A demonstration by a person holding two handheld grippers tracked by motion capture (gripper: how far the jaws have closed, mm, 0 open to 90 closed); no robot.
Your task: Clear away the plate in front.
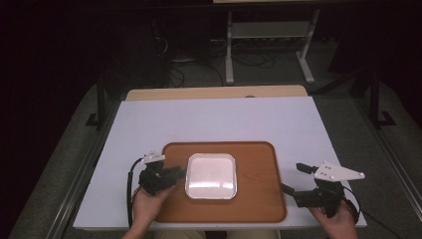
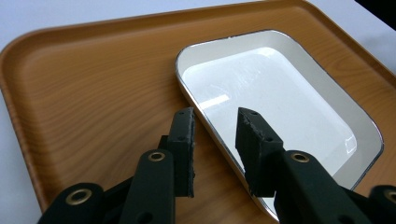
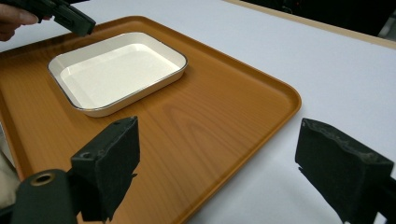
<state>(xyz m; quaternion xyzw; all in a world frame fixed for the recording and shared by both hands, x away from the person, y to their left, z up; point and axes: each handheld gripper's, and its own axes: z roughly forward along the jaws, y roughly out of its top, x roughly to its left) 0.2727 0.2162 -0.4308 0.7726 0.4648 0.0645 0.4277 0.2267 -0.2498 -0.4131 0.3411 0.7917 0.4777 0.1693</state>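
dish [image 1: 210, 175] mid-tray [image 1: 254, 164] (rt half free), table [image 1: 219, 119] open

A white-topped table [image 1: 214, 119] with a pale wooden strip along its far edge carries a brown wood-grain tray [image 1: 259, 179], which lies directly on it at the near side, between the left gripper [image 1: 174, 175] and the right gripper [image 1: 293, 180].

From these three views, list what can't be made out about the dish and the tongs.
- Left tongs: whether the pads touch the white dish rim they straddle; no view settles it.
- Dish's near corner: left gripper view, behind the jaw.
- Right tongs: tray corner partly behind the jaw.
- Left tongs' gap: high view, blurred.
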